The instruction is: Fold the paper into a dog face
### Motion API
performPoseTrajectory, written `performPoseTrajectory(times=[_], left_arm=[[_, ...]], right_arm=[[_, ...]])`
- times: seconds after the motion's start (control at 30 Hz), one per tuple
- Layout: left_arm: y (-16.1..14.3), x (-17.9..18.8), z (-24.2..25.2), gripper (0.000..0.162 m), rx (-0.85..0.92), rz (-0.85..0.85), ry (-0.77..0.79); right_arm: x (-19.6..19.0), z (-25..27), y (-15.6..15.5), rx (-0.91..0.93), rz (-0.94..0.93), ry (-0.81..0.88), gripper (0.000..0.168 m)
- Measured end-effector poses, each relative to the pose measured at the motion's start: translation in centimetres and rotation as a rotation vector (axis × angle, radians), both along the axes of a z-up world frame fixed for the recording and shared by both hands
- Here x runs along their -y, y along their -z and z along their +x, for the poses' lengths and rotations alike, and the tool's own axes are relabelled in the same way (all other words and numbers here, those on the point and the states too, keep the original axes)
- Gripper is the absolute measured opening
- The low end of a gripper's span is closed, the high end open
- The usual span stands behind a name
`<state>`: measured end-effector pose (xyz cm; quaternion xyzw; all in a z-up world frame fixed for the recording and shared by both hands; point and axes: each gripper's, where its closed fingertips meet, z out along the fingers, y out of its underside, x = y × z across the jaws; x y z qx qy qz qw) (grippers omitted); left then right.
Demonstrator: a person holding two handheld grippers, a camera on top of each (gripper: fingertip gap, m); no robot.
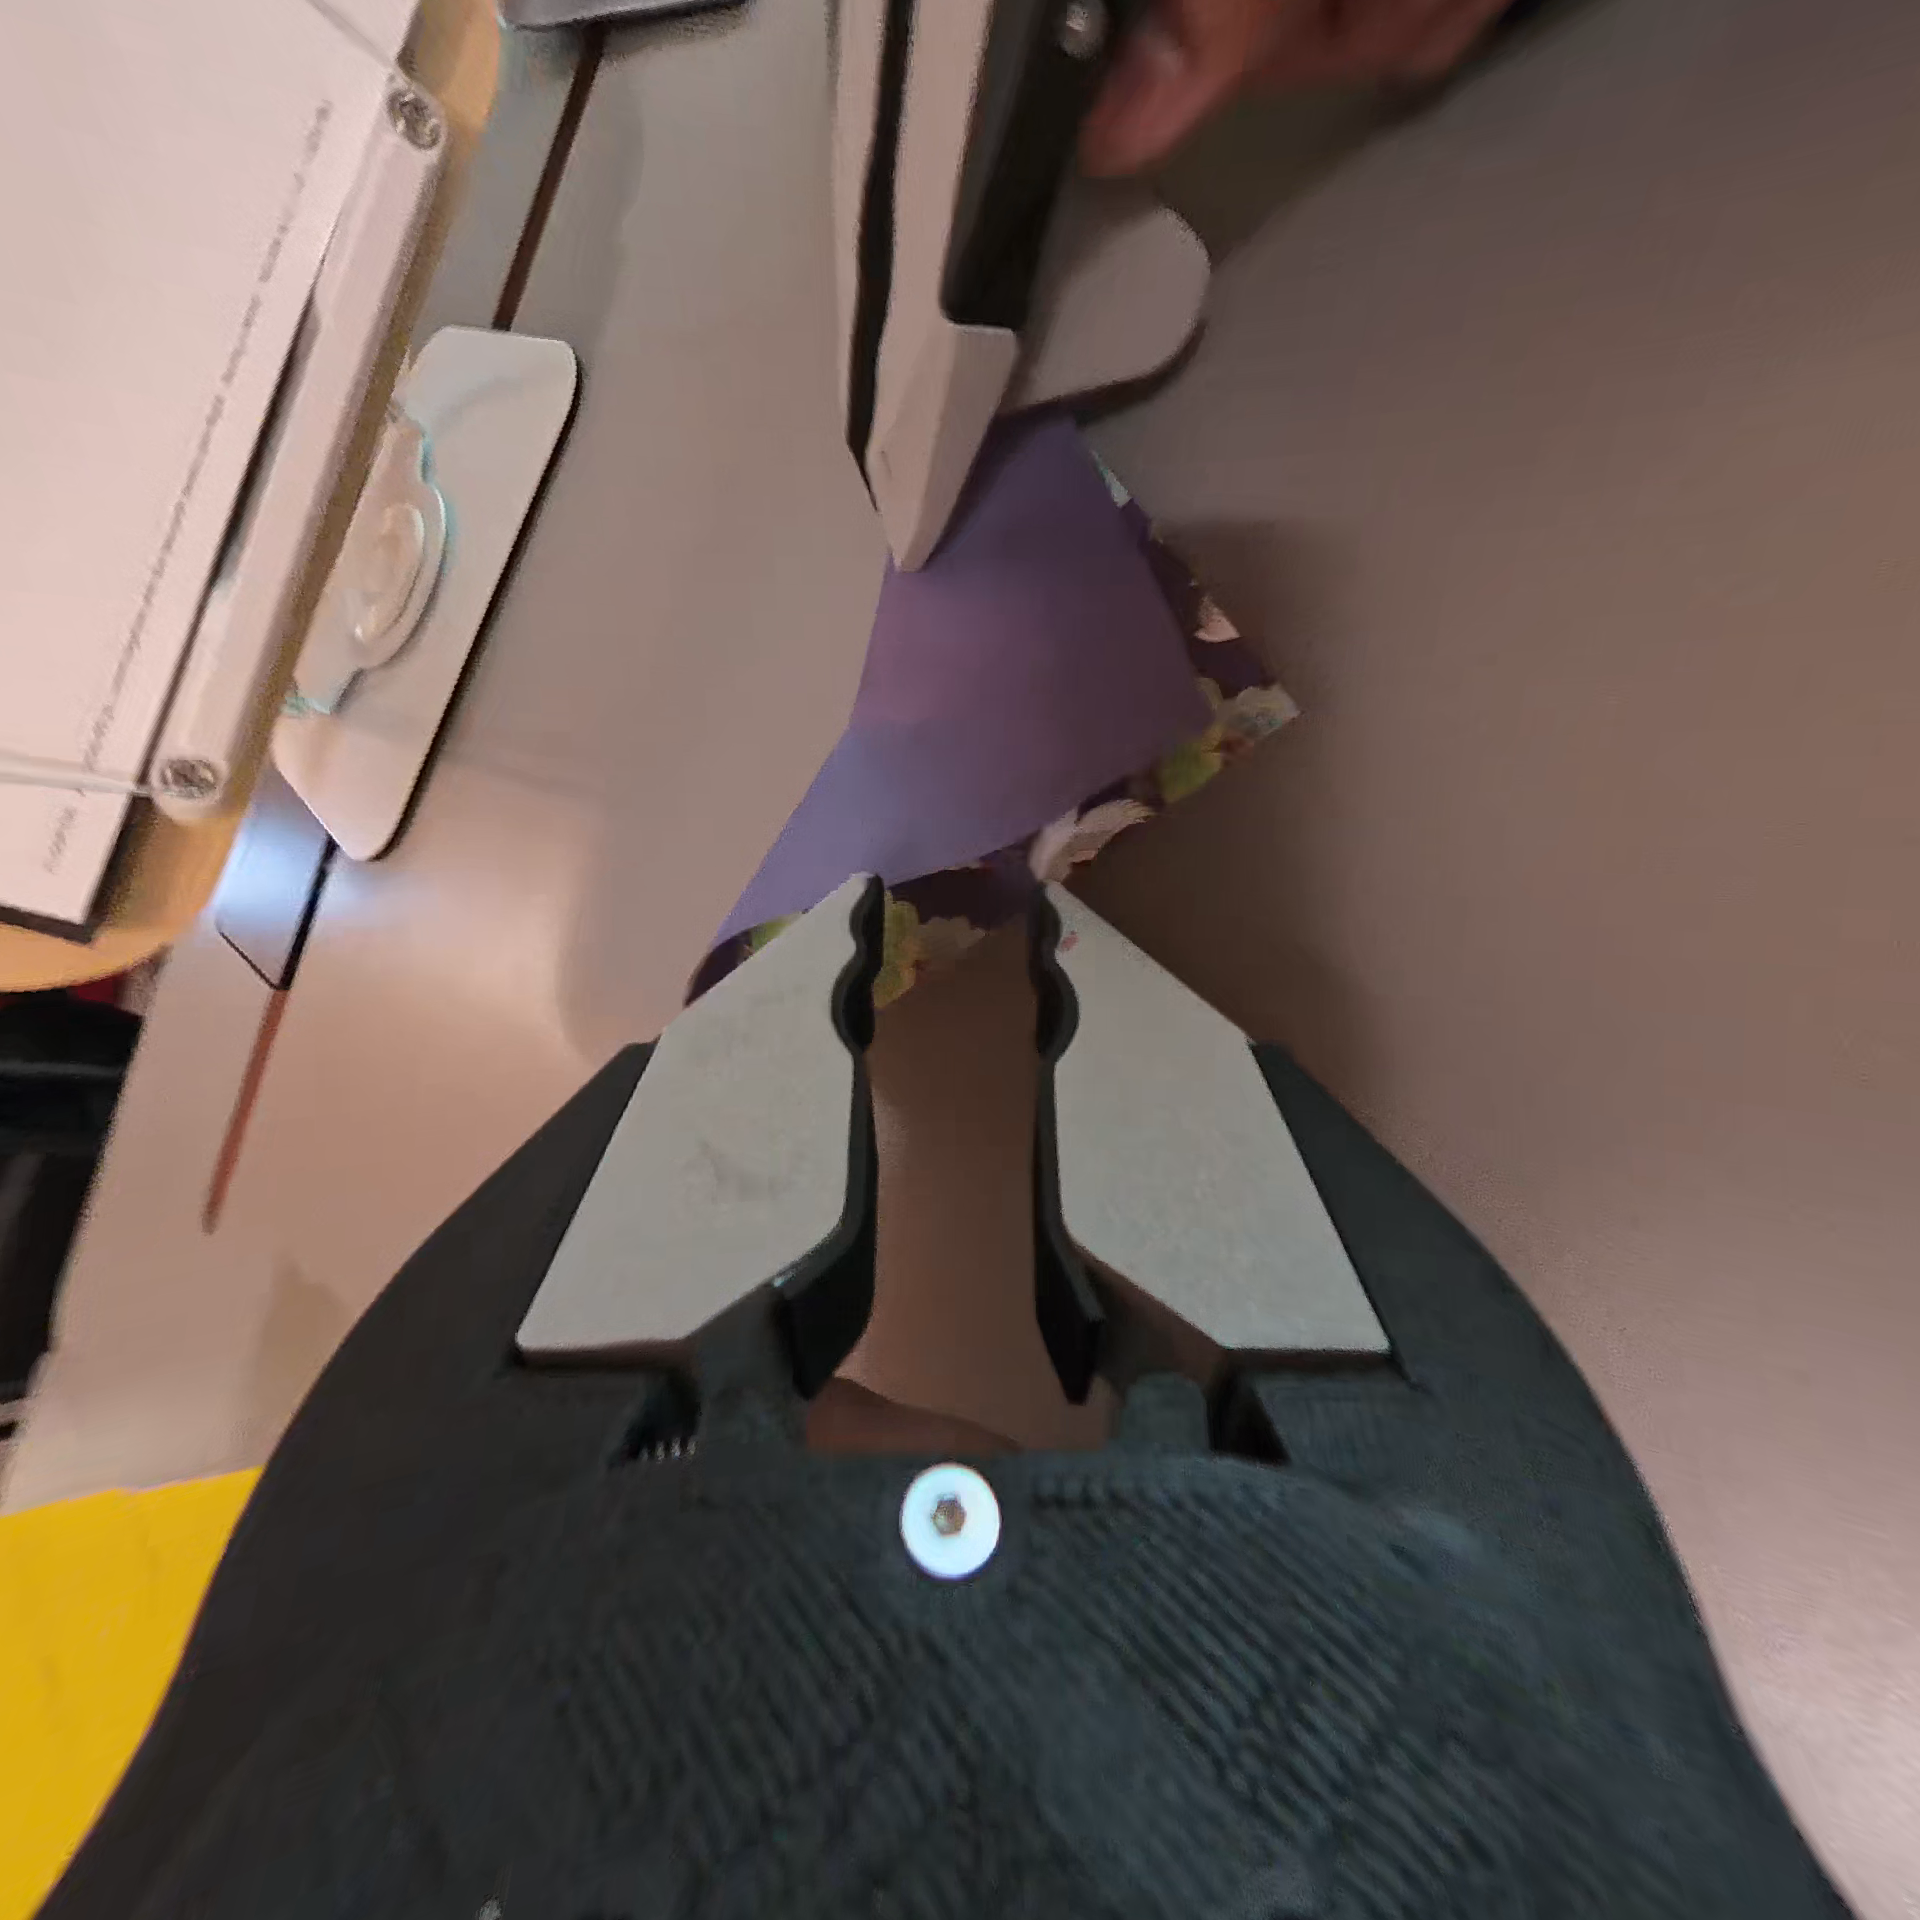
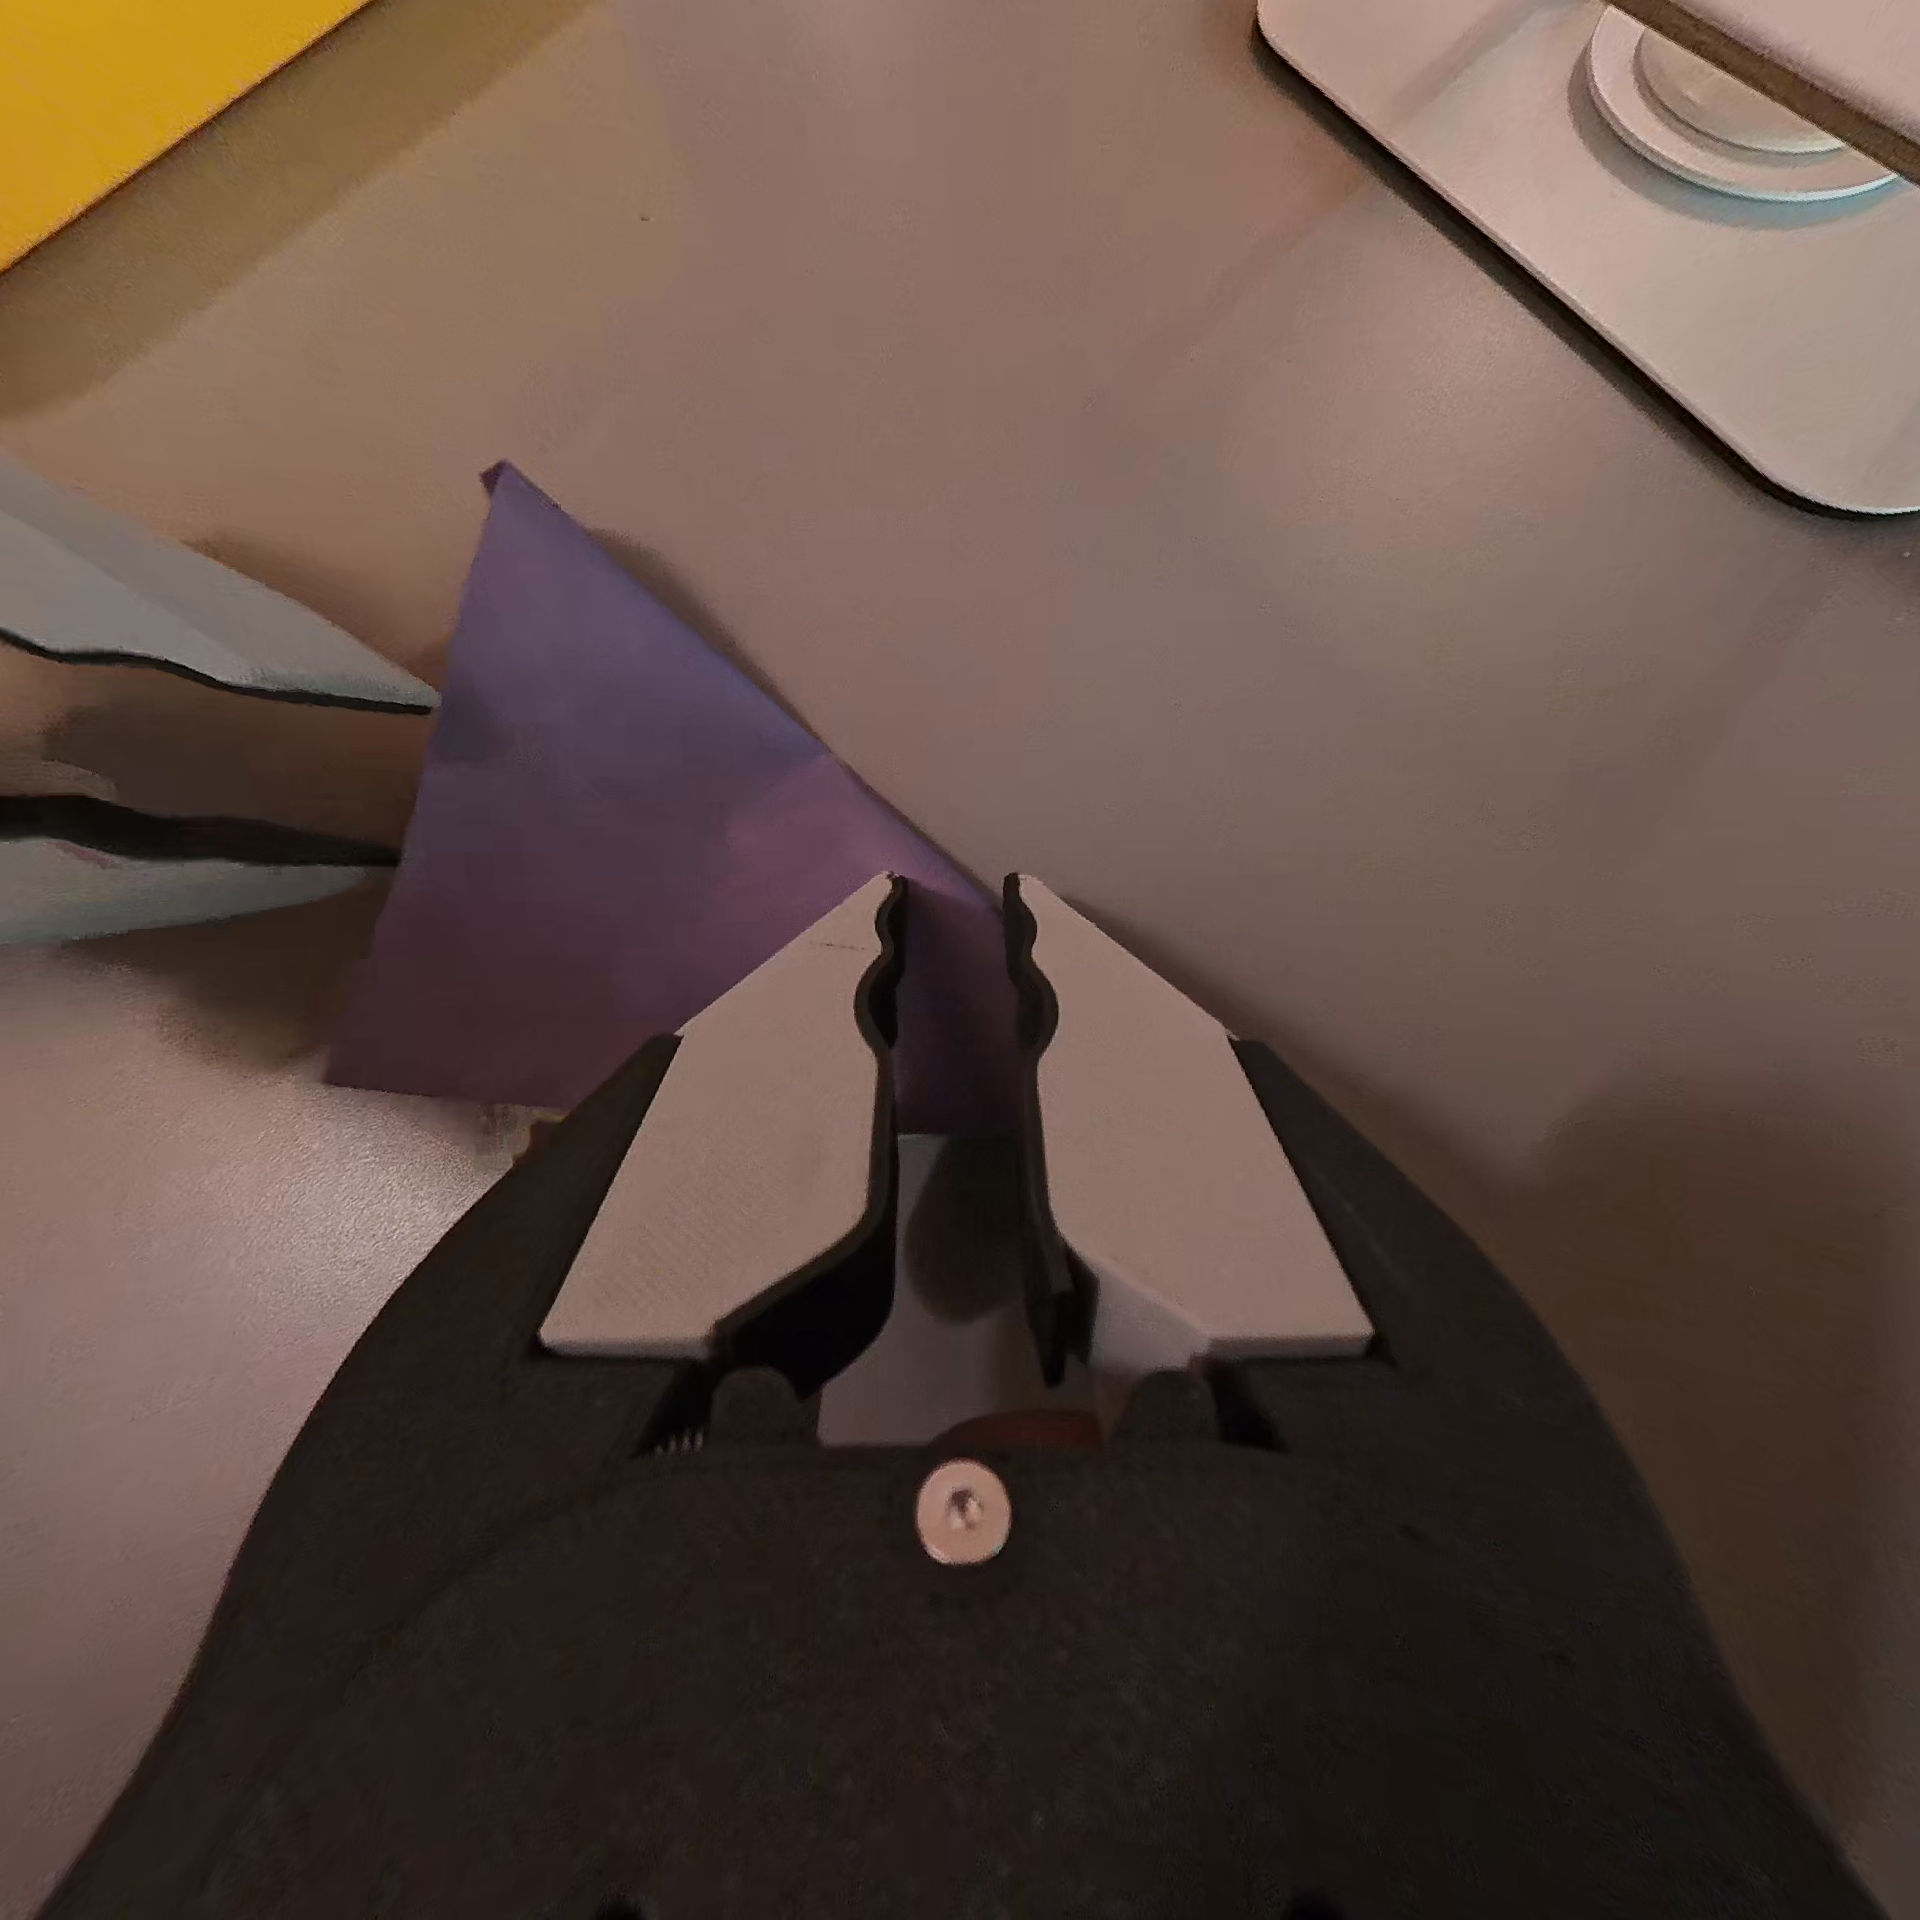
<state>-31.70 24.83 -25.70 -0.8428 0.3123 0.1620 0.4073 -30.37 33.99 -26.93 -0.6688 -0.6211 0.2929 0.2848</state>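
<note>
A purple paper [image 1: 997, 675] lies folded into a triangle on the beige table [image 1: 1558, 935], with a flowered side showing along its lower and right edges. In the right wrist view the paper [image 2: 592, 831] shows only plain purple. My left gripper [image 1: 961, 904] is open, its tips at the paper's near edge with nothing between them. It enters the right wrist view from the left [image 2: 405, 779], at the paper's left edge. My right gripper [image 2: 954, 894] is narrowly open over the paper's right corner. In the left wrist view it comes down from the top [image 1: 920, 499] with its tip on the paper.
A silver base plate with a round disc [image 1: 436, 582] [image 2: 1662, 208] lies on the table beyond the paper. A white panel with corner screws [image 1: 156, 416] stands at the left. A yellow sheet [image 1: 104, 1662] [image 2: 125, 104] lies at the table's edge. A hand [image 1: 1247, 73] holds the right gripper. My right fingertips sit around 10 cm from my left ones.
</note>
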Motion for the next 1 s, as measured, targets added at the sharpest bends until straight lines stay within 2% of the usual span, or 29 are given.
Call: performPoseTrajectory(times=[0.1, 0.2, 0.3, 0.6, 0.8, 0.93, 1.0], left_arm=[[0.2, -0.9, 0.6, 0.027, -0.104, 0.05, 0.043], [-1.0, -1.7, 1.0, 0.026, -0.205, 0.15, 0.066], [-1.9, -1.2, 2.0, 0.025, -0.231, 0.208, 0.123], [-0.9, -1.0, 0.5, 0.03, -0.315, 0.156, 0.152], [-0.2, -2.2, 0.5, 0.024, -0.406, 0.15, 0.179], [-0.7, -2.3, 1.6, 0.002, -0.422, 0.198, 0.223], [-0.9, -2.3, 2.2, 0.0, -0.416, 0.213, 0.245]], right_arm=[[-0.1, 0.0, 0.1, 0.004, 0.002, 0.005, 0.016], [-0.3, 0.1, 0.2, 0.006, -0.002, 0.009, 0.017], [-0.3, 0.1, 0.2, 0.004, -0.015, 0.007, 0.017], [-0.2, 0.0, 0.1, 0.0, -0.014, -0.001, 0.017], [-0.2, 0.0, 0.1, 0.001, -0.014, 0.0, 0.017], [-0.2, 0.0, 0.2, 0.004, -0.012, -0.002, 0.017], [-0.2, 0.0, 0.2, 0.004, -0.013, -0.003, 0.017]])
